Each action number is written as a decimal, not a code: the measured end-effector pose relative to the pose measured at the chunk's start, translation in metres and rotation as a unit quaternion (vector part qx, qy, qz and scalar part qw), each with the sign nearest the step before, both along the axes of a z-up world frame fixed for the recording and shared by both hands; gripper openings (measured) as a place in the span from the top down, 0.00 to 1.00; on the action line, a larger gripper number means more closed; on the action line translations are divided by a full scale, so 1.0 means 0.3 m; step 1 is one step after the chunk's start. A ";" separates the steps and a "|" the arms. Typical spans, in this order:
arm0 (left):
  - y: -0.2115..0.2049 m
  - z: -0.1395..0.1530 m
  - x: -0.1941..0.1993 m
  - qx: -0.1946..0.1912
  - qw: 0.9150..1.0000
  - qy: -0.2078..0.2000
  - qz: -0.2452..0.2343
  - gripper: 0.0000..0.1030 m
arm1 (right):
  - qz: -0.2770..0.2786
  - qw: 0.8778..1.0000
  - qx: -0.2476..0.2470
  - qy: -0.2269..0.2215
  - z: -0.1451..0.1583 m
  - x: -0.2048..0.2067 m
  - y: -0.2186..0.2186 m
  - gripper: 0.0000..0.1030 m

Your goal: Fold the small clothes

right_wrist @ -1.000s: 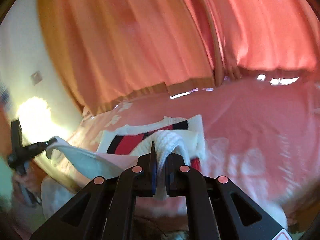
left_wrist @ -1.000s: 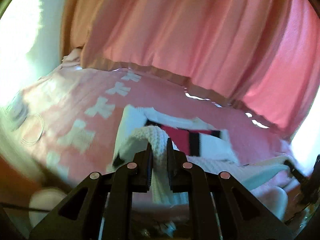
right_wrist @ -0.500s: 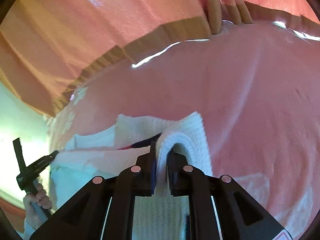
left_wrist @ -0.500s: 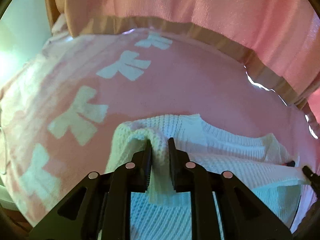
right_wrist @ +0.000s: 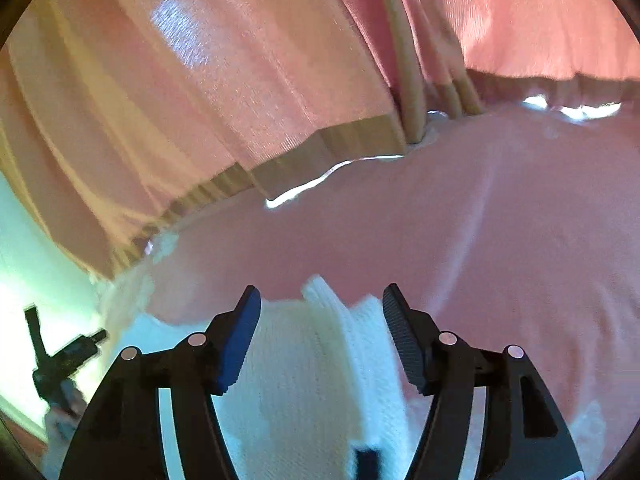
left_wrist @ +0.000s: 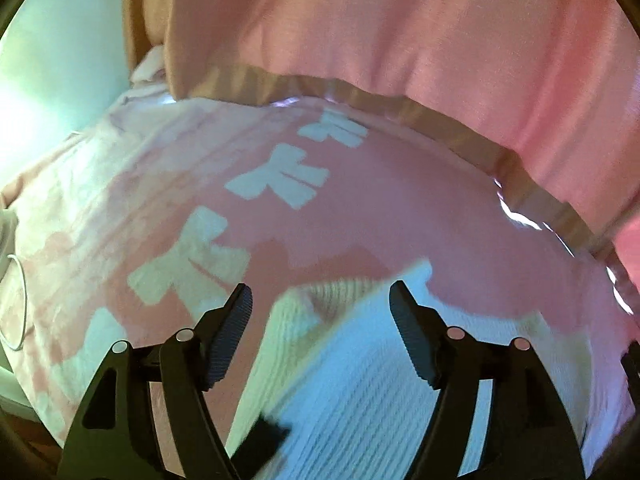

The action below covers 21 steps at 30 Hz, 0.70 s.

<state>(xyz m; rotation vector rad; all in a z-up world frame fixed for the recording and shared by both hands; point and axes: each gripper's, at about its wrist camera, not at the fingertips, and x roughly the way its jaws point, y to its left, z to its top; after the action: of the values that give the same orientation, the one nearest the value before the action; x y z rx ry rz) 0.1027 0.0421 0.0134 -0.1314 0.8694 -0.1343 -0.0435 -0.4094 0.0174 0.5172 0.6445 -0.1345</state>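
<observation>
A white knit sweater (left_wrist: 360, 380) lies folded on the pink bed cover (left_wrist: 360, 208); its white back faces up. My left gripper (left_wrist: 320, 312) is open, its jaws spread wide over the sweater's left far corner, holding nothing. My right gripper (right_wrist: 320, 312) is also open, its jaws spread over the sweater's (right_wrist: 304, 380) right far corner, where a ribbed edge (right_wrist: 332, 304) sticks up. A small dark patch (right_wrist: 366, 458) shows at the sweater's near edge. The left gripper (right_wrist: 60, 364) shows in the right wrist view at far left.
Pink curtains (left_wrist: 400, 32) with a tan hem (right_wrist: 320, 152) hang close behind the bed. The cover has white bow prints (left_wrist: 280, 180) to the left. A white cable (left_wrist: 20, 300) lies at the bed's left edge, beside a pale wall (left_wrist: 60, 40).
Both grippers have opened and let go of the sweater's corners. The sweater has dropped onto the bed with its white side up, over the red and black part.
</observation>
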 end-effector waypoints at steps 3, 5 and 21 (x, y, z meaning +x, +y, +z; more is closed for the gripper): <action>0.035 -0.026 -0.087 -0.002 1.000 0.016 -0.018 0.26 | 0.019 0.998 -0.038 0.048 -0.029 -0.079 0.049 0.39; 0.063 -0.067 -0.149 -0.010 0.999 0.037 -0.021 0.26 | 0.032 0.996 -0.035 0.069 -0.064 -0.145 0.078 0.39; 0.165 -0.192 -0.358 -0.068 0.988 0.132 -0.030 0.68 | 0.046 0.994 -0.011 0.094 -0.146 -0.380 0.197 0.92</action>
<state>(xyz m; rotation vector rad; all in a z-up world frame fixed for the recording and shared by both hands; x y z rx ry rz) -0.0046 0.0917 -0.0441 -0.2546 1.1300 -0.2368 -0.1576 -0.3503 -0.0265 0.4557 0.8485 -0.1040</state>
